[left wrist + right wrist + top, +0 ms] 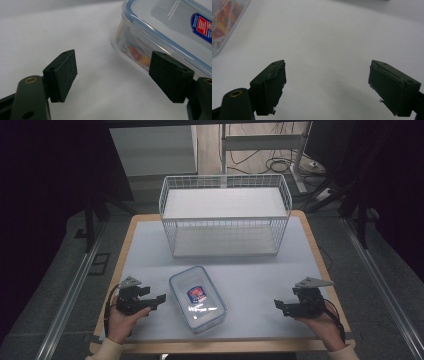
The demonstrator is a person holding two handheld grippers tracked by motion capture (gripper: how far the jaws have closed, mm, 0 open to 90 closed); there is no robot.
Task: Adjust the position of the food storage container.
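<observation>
box: clear lidded box [197,298] with a blue seal and a red-and-blue label, lying flat at the near middle of the table [250,280], turned a bit off square, between the two grippers

left gripper: left gripper [159,299] sits just beside the box's left side, not touching it, jaws spread wide with nothing between them

right gripper: right gripper [277,304] is well apart from the box, near the table's right edge, jaws also wide apart and empty

open room: bare white top between box and right gripper, plus a clear strip between the box and the basket

basket: white wire basket [224,215] at the far middle, open face toward the person, one shelf inside, both levels empty

edges: the wooden rim shows around the white top; both hands rest close to the near edge

left gripper view: the box [172,32] up close, orange and yellow stuff visible through the wall, can't tell what it is

right gripper view: just a corner of the box [224,22] top left, otherwise bare table
</observation>
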